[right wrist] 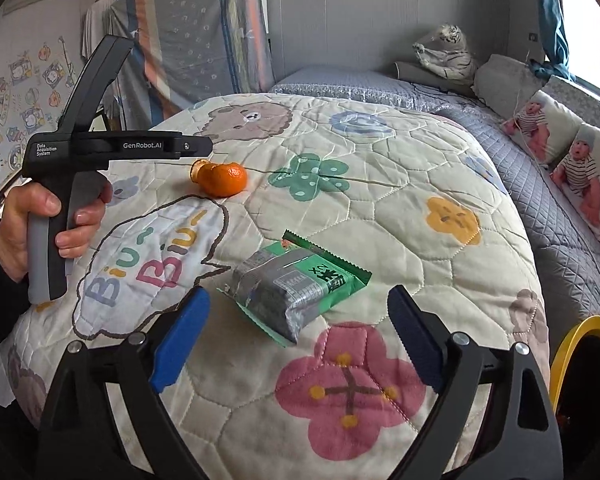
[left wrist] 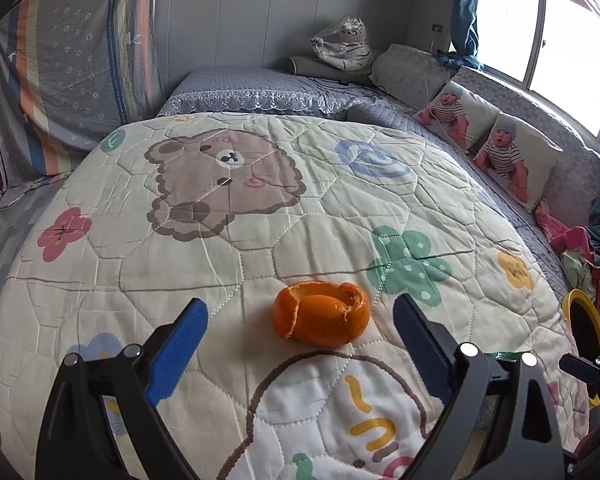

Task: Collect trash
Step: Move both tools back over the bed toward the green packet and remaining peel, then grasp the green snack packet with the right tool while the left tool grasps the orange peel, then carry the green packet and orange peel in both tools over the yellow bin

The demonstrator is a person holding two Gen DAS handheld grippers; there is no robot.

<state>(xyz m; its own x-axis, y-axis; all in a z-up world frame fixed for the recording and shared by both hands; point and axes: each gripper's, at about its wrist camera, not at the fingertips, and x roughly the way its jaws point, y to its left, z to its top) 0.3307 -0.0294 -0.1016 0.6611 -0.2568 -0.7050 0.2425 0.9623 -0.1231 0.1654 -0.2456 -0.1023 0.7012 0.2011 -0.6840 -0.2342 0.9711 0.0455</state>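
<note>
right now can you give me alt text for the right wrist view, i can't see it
The right gripper, its jaws open, points at a green and silver snack wrapper lying on a cartoon-print quilt. Further back an orange peel lies on the quilt, and a hand holds the left gripper's handle at the left edge.

Daylight from blown-out window (left wrist: 540, 40), soft shadows, sharp pics w/ fisheye-warped edges.
</note>
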